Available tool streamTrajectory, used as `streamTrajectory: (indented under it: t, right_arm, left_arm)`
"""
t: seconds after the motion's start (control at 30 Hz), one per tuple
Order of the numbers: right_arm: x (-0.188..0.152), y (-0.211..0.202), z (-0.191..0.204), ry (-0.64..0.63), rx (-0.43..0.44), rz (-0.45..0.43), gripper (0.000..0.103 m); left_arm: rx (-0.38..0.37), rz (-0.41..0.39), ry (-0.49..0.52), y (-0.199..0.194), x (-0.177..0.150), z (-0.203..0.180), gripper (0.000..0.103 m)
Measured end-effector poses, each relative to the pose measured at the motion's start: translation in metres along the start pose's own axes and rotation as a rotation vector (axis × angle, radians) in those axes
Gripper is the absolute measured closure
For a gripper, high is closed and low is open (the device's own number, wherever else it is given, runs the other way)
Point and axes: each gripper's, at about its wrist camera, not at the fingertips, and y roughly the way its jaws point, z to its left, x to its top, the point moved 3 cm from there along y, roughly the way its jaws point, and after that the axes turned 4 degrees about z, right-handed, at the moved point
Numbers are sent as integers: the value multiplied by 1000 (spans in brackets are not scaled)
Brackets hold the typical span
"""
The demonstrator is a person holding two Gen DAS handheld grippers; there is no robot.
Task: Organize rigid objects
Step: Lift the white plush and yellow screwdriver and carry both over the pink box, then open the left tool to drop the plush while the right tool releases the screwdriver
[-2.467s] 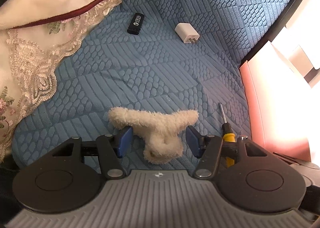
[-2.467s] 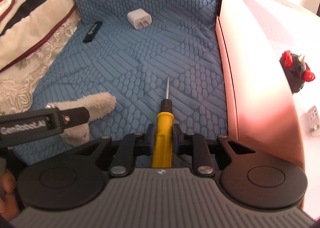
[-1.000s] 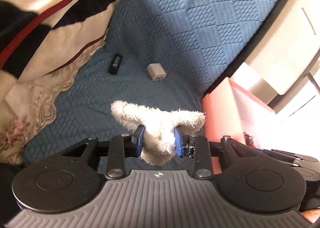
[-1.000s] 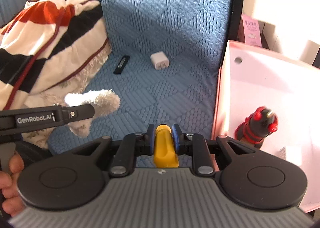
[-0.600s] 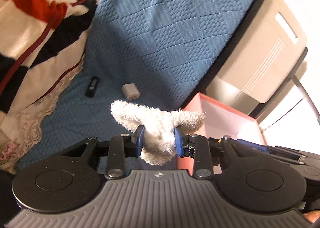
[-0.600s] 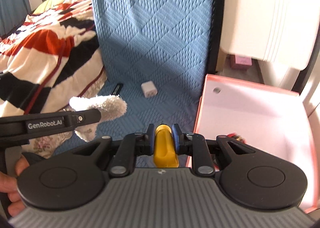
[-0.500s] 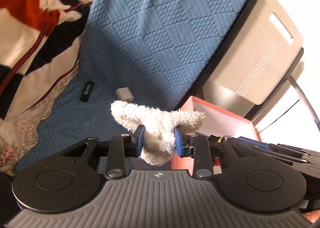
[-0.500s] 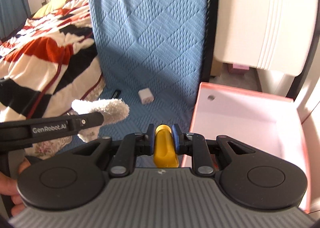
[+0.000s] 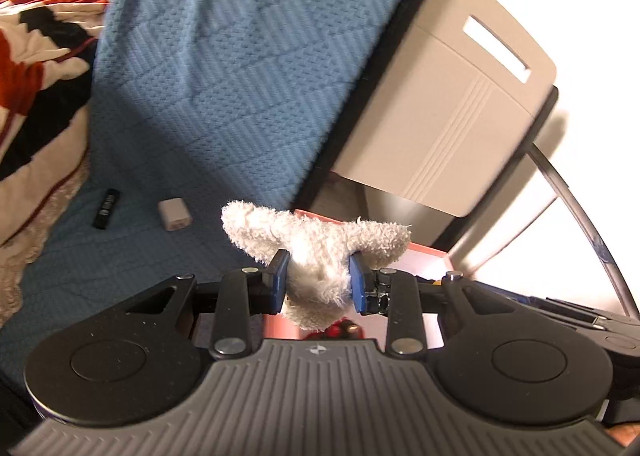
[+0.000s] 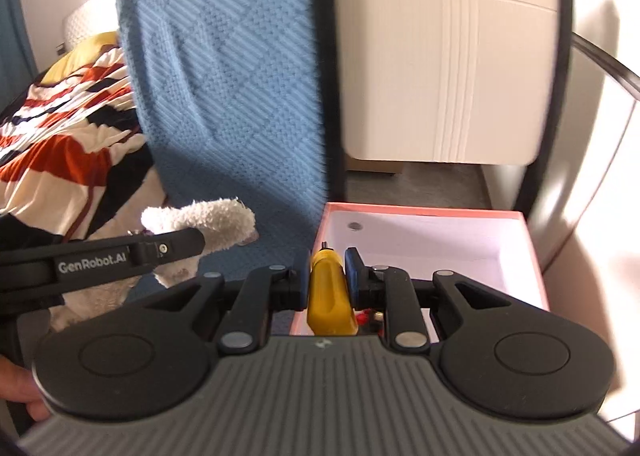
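My left gripper [image 9: 318, 280] is shut on a fluffy cream plush toy [image 9: 316, 244], held in the air over the near edge of the pink box [image 9: 424, 252]. From the right wrist view the same toy [image 10: 208, 222] shows at the left, behind the left gripper's arm. My right gripper [image 10: 328, 276] is shut on the yellow handle of a screwdriver [image 10: 328, 292], lifted above the pink box [image 10: 532, 252]; only the base of its metal shaft shows. A red and black figure [image 9: 340, 330] peeks from the box under the toy.
A black USB stick [image 9: 106, 208] and a white charger plug [image 9: 174, 214] lie on the blue quilted bed cover [image 9: 224, 68]. A striped blanket [image 10: 68, 136] is heaped at the left. A beige chair back [image 10: 444, 56] stands behind the box. A hand [image 10: 22, 388] grips the left tool.
Both grippers have risen and moved right toward the pink box, carrying the plush toy and the screwdriver. The bed items now sit lower and farther left in view.
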Motion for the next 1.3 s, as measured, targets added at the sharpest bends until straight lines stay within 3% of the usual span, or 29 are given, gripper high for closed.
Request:
streamTrajectory:
  t: [0.3, 0.6, 0.97, 1.3]
  right_arm:
    - [-24, 6, -59, 81, -58, 26, 81]
    - [-66, 31, -99, 127, -99, 92, 81]
    - [-111, 65, -130, 158, -139, 159, 81]
    - [-127, 77, -132, 167, -109, 189, 80]
  left_arm:
    - [-42, 45, 61, 42, -21, -49, 67]
    - [-7, 144, 84, 93, -67, -57, 67]
    - [43, 227, 141, 138, -109, -67, 66]
    - [61, 247, 176, 147, -116, -71, 66]
